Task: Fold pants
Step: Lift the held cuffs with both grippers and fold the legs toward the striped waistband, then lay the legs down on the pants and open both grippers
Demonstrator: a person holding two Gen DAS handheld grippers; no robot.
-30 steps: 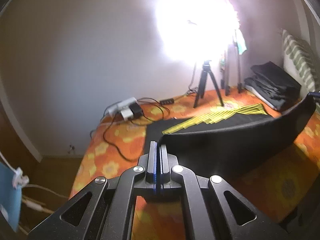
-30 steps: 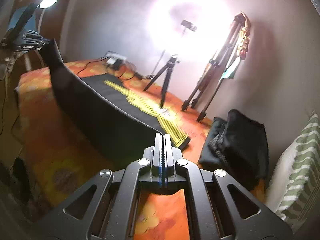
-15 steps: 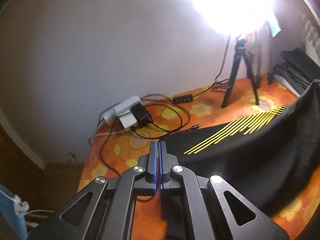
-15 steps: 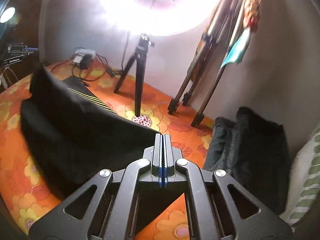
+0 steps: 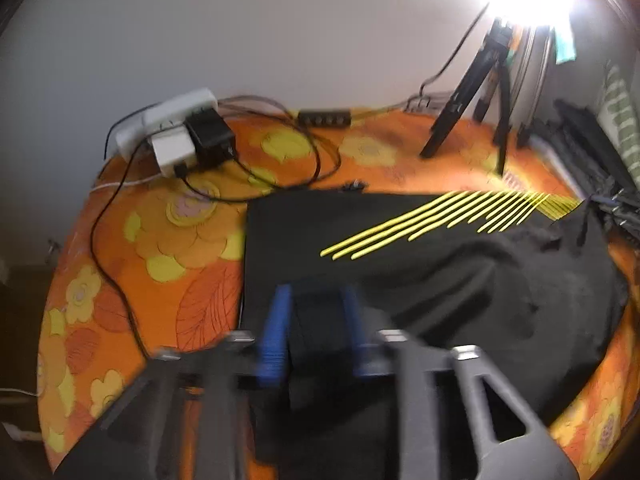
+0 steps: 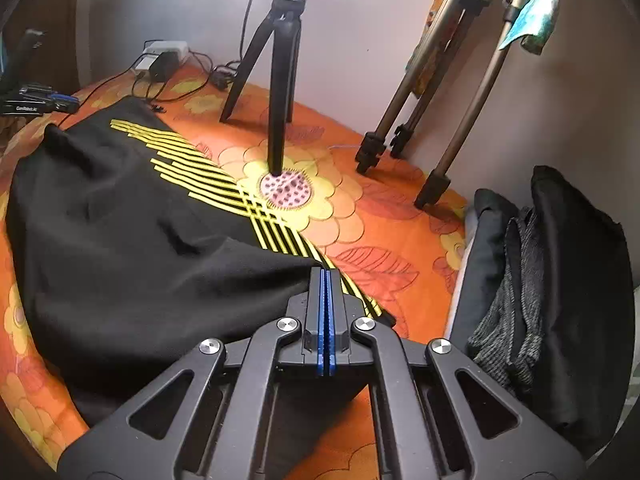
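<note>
Black pants (image 5: 460,280) with yellow stripes lie folded lengthwise on the orange flowered bed cover (image 5: 160,240). My left gripper (image 5: 316,296) is open, its blue pads spread apart over the near left corner of the fabric; the view is blurred. My right gripper (image 6: 325,276) is shut on the edge of the pants (image 6: 140,232) at their right end, low over the bed. The left gripper also shows at the far left of the right wrist view (image 6: 40,100).
A power strip with chargers and cables (image 5: 180,136) lies at the back left. A black tripod (image 6: 280,80) stands on the bed beside the pants, with tan tripods (image 6: 440,100) by the wall. A pile of dark folded clothes (image 6: 540,300) lies at the right.
Both grippers carried the lifted pants edge over and down, laying it onto the other half. The left gripper opened and let go of the fabric. The right stayed shut.
</note>
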